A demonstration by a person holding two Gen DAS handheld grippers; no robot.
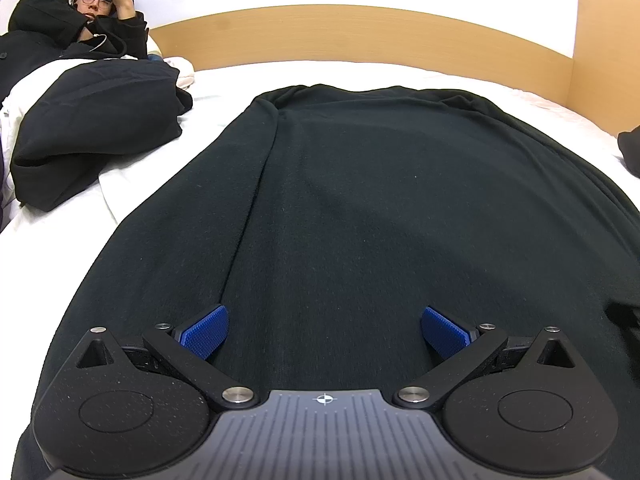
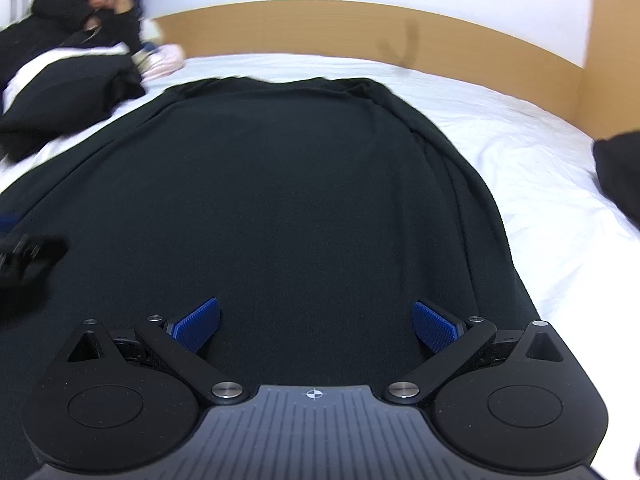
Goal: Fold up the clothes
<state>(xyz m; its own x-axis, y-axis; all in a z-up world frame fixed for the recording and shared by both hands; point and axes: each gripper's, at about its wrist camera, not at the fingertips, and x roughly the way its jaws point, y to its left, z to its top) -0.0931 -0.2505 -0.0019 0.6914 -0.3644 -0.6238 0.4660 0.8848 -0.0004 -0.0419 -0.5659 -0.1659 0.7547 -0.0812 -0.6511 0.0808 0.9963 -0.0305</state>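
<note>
2 spread hand-held grippers, left hand-held gripper (image 1: 324,330) and right hand-held gripper (image 2: 316,326), above 1 black garment (image 1: 360,200)

A bedroom: white-sheeted bed (image 1: 120,216), wooden headboard (image 1: 360,36), reclining person (image 1: 80,28).

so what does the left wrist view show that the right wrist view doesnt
Only the left wrist view shows the long fold line down the garment's left side and a sharp look at the person lying on the bed.

Only the right wrist view shows the bunched folds along the garment's right edge and the left gripper's dark body at its left border.

Both show the black garment spread on the white bed, the wooden headboard, a dark bundle at far left, and wide-open jaws over the cloth.
</note>
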